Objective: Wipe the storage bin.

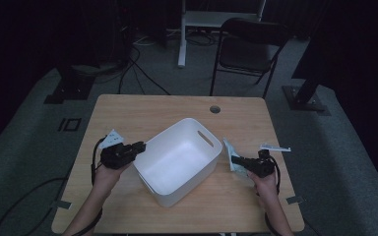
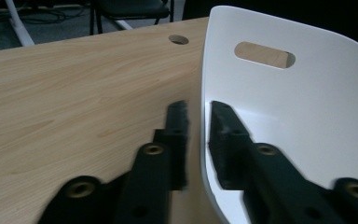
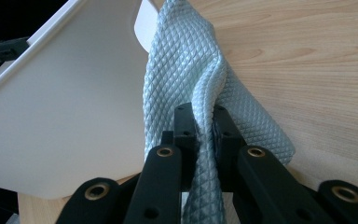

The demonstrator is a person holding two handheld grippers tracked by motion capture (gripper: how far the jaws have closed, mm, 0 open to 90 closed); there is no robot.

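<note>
At the centre of the high view, a white bin (image 1: 179,160) sits on the wooden desk (image 1: 128,110). The left hand-held gripper (image 1: 140,146) meets the bin's rim at the left of the frame; in the left gripper view its jaws straddle the wall with a small gap, one outside, one inside, not visibly pressing. The right hand-held gripper (image 1: 236,160), right of the bin, is clamped on a pale blue quilted cloth (image 3: 191,70), which hangs just beside the bin's outer wall.
</note>
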